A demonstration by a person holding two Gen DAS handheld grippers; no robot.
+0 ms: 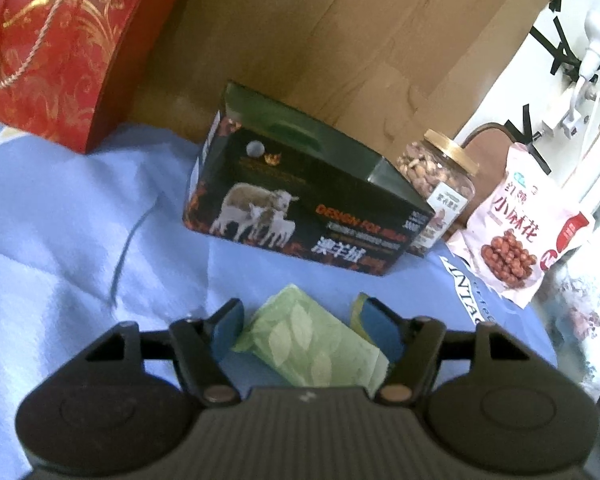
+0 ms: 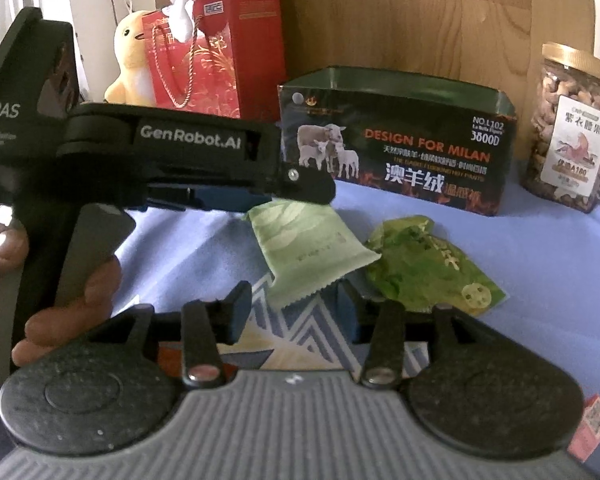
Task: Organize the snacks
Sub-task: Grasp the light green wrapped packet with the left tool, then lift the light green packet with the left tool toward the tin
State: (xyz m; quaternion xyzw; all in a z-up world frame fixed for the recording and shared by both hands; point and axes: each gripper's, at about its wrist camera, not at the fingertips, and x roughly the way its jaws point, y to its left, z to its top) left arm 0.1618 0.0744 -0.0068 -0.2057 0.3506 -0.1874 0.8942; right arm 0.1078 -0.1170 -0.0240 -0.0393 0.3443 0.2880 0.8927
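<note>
A pale green leaf-print snack packet lies on the blue cloth between the fingers of my left gripper, which is open around it. In the right wrist view the same packet sits under the left gripper's tip. A darker green snack bag lies beside it on the right. My right gripper is open and empty just in front of the packet's serrated edge. A dark open box with sheep pictures stands behind.
A jar of nuts and a pink snack bag stand right of the box. A red gift bag and plush toys are at the back left. A wooden headboard rises behind.
</note>
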